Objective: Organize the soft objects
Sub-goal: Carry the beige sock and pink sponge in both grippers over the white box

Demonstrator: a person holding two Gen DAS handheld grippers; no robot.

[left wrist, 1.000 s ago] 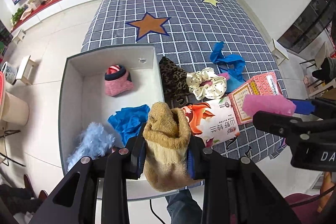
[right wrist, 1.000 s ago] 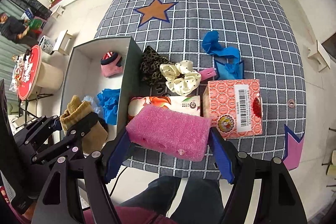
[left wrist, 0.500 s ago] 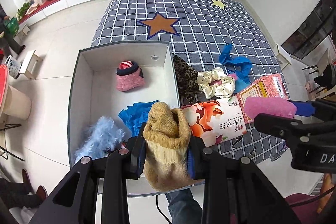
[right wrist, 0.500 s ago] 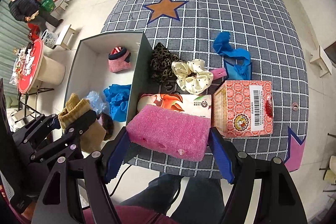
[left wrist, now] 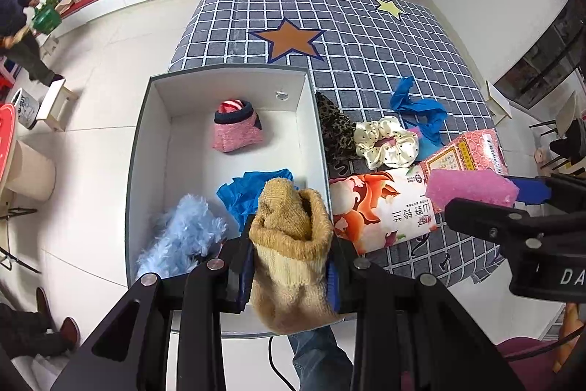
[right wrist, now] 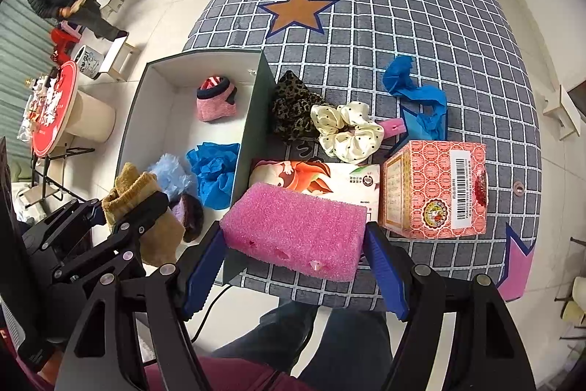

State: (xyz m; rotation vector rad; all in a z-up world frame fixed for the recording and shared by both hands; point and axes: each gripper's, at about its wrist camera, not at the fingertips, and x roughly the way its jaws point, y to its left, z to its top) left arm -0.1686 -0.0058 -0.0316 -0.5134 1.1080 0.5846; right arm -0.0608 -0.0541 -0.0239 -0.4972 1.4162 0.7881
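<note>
The left tool [left wrist: 291,259] pinches a tan sock [left wrist: 293,244] above the box [left wrist: 315,120] near edge, while the right tool [right wrist: 295,262] clamps a pink sponge [right wrist: 295,224] over the counter [right wrist: 403,24], both seemingly poised for dropping in.

tan sock [left wrist: 293,244] between left jaws: fuzzy knit | pink sponge [right wrist: 296,229] between right jaws: porous foam | tissue pack [right wrist: 329,180] just beyond it: glossy plastic wrap | scrunchie [right wrist: 346,134] farther out: shiny satin | box [left wrist: 146,141]: matt card
</note>
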